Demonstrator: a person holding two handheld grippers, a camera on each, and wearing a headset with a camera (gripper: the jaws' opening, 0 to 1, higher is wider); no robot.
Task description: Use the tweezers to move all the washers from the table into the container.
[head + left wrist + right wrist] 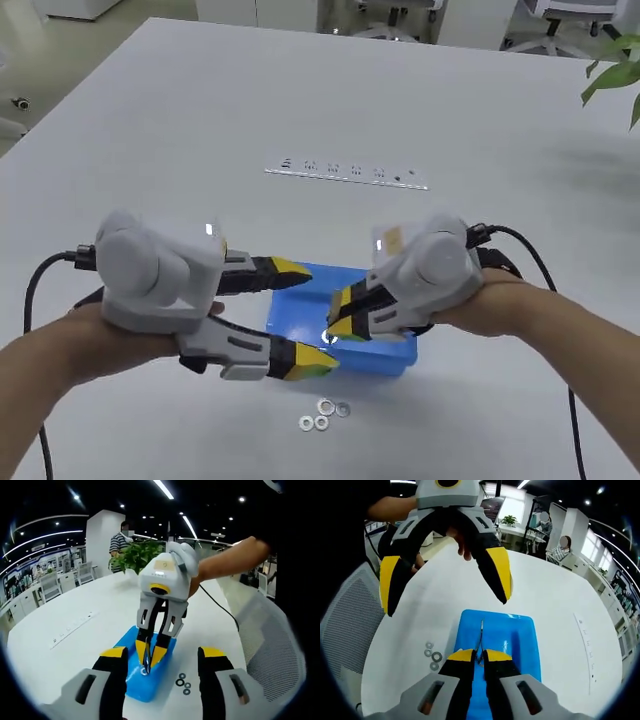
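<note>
Nearest to us, four small silver metal washers (322,414) are lying in a tight cluster on the white table (200,120), just in front of the near edge of the shallow blue plastic container (385,352). They are not yet inside it.

Just beyond them we are holding one gripper in each hand. The left gripper (308,316) is coming in from the left with its yellow-tipped jaws spread wide and nothing between them. Its nearer jaw is hanging just above and left of the washers.

The right gripper (480,655) is coming in from the right with its jaws squeezed together on the thin metal tweezers (481,635). The tweezers are pointing down over the container. In the left gripper view a small ring (144,671), seemingly a washer, is sitting at the tweezer tips, though we cannot tell whether it is pinched or already lying in the container.

We are judging the risks from here:
- The flat washers are lying close together on a smooth top, so the tips could skid and scatter them.
- The tweezers could twist in the jaws.
- The left gripper's low jaw could knock the cluster.
- Nothing is holding the container, so it could slide.

Farther off, a white power strip (345,172) is lying across the table, and green plant leaves (615,65) are showing at the far right.
</note>
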